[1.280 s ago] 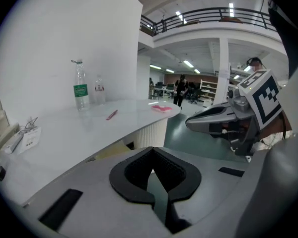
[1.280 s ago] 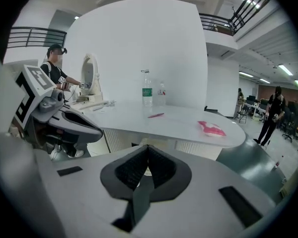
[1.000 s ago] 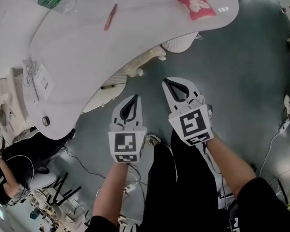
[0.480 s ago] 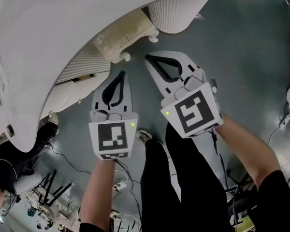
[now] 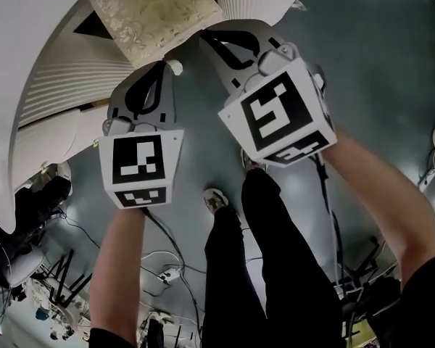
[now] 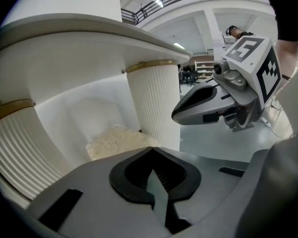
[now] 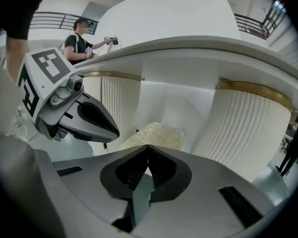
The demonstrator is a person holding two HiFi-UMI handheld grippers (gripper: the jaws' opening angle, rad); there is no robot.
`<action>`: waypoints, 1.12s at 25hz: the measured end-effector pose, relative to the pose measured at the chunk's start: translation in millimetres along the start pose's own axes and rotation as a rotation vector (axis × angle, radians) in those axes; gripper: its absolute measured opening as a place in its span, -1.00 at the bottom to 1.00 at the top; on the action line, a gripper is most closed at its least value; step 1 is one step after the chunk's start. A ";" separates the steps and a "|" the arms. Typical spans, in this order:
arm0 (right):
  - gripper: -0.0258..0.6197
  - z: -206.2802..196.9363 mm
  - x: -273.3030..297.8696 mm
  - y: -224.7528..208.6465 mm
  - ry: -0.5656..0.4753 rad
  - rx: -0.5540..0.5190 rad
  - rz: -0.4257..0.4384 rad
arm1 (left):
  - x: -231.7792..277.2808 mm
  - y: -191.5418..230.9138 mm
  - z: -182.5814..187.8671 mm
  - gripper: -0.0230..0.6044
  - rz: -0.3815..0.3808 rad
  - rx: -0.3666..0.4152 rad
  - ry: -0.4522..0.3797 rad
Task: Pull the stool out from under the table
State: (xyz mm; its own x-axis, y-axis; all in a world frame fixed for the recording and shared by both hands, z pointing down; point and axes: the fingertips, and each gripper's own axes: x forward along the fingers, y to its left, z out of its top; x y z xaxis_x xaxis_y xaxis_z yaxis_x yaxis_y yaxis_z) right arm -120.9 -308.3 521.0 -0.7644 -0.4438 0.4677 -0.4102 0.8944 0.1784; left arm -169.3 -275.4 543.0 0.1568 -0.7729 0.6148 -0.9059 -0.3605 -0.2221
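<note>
1. left gripper [image 6: 151,148]: jaws fully together, tips meeting, nothing between them.
2. right gripper [image 7: 148,146]: jaws likewise closed tip to tip, empty.
3. the two grippers are side by side and near each other, both pointing at the underside of the table [image 5: 29,64]. the right one reaches a little further forward than the left.
4. stool [image 5: 156,13]: cream, coarse-textured square seat, just ahead of both gripper tips, tucked beneath the white tabletop. in the head view most of the seat shows past the table edge.
5. the stool sits between two white fluted table legs. one leg [image 6: 154,103] is ahead and to the right of the left gripper, the other leg [image 7: 248,128] ahead and to the right of the right gripper.
6. the left gripper's tip is close to a rounded white corner of the stool; cannot tell whether they touch.
7. behind and below the grippers: operator's black trousers [image 5: 261,267] and a shoe [image 5: 216,198] on the grey floor [image 5: 377,64].
</note>
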 end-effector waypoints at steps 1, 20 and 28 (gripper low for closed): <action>-0.90 -4.4 2.2 1.1 0.003 -0.020 0.000 | 3.4 1.2 -3.6 -0.91 0.003 0.016 0.004; -0.01 -106.0 162.7 -7.0 0.330 -1.060 -0.079 | 134.2 71.4 -128.2 0.45 0.245 0.964 0.334; 0.02 -147.7 221.0 -1.0 0.446 -1.274 -0.005 | 156.9 94.3 -177.4 0.24 0.190 0.849 0.478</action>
State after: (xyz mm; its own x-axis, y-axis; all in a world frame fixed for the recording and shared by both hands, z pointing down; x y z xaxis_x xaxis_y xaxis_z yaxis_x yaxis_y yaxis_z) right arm -215.9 -399.1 752.1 -0.4386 -0.6094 0.6605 0.5169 0.4301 0.7401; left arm -299.9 -338.0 752.7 -0.3064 -0.6323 0.7115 -0.2876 -0.6511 -0.7024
